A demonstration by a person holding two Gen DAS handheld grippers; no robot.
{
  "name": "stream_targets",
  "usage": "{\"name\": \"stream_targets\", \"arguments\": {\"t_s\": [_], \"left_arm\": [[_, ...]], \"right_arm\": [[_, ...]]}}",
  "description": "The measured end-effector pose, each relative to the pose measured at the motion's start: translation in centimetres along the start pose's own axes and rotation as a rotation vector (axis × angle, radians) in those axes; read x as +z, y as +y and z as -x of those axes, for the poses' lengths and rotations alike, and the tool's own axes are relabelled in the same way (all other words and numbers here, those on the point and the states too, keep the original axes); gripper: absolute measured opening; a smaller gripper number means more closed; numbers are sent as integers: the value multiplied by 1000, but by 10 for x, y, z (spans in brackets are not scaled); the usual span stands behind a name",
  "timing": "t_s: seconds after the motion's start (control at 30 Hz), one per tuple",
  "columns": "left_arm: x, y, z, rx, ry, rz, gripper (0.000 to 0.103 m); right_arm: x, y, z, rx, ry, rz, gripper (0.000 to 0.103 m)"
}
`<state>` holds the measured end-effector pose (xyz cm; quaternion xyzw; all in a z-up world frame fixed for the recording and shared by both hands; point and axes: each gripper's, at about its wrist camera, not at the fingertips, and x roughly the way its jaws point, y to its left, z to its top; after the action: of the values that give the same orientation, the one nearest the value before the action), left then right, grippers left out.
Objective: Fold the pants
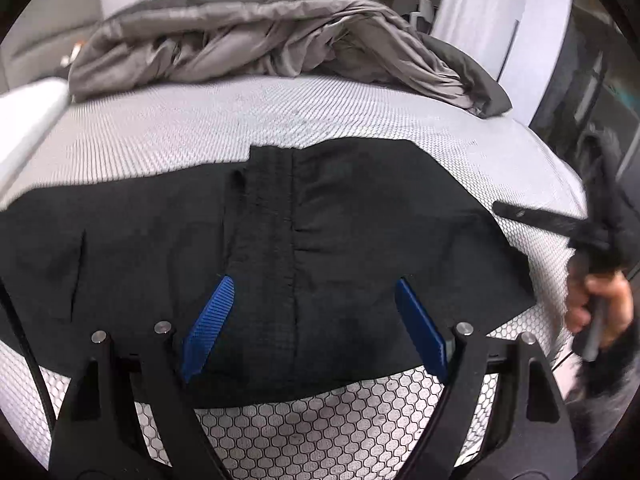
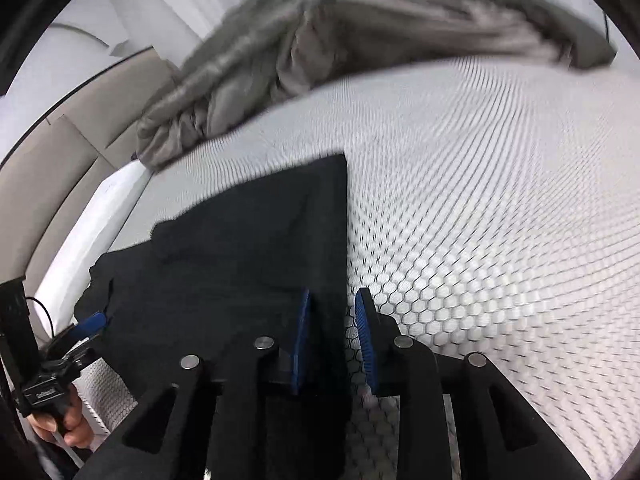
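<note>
Black pants [image 1: 360,220] lie spread flat on a bed with a white honeycomb-patterned cover [image 1: 320,432]. My left gripper [image 1: 314,282] hovers over their middle seam, open wide, nothing between its blue pads. In the right wrist view the pants [image 2: 240,240] fill the lower left, with a straight right edge. My right gripper [image 2: 333,294] straddles that edge with its jaws narrow. The left pad is over the cloth and the right pad over the bare cover, with a gap still showing. The right gripper's blurred finger [image 1: 520,212] shows at the pants' right corner.
A crumpled grey duvet [image 1: 260,32] is heaped at the far side of the bed [image 2: 480,240]. A white pillow [image 2: 100,232] and a beige padded panel [image 2: 60,140] lie along the left. A person's hands [image 1: 600,308] hold the gripper handles.
</note>
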<state>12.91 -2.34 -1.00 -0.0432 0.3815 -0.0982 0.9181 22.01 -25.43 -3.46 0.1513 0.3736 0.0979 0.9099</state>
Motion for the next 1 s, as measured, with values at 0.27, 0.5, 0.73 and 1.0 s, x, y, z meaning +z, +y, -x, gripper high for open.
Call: {"name": "stream_targets", "arguments": {"t_s": [0.27,0.5,0.73,1.0], "left_arm": [[-9,-46,-53,-48,142,-208,51],[-22,1,-45,-49,135,-187,51],[1,-11,-18,-75,30,-121,51],[16,-24,-82,-55,145,-188,43]], "right_arm": [[-38,82,-8,174,134,280,25],[-62,54,-1,-109,145,424,20],[-57,64,39,-52,-1,360,29],[-61,106,-35,-51,130,467,33]]}}
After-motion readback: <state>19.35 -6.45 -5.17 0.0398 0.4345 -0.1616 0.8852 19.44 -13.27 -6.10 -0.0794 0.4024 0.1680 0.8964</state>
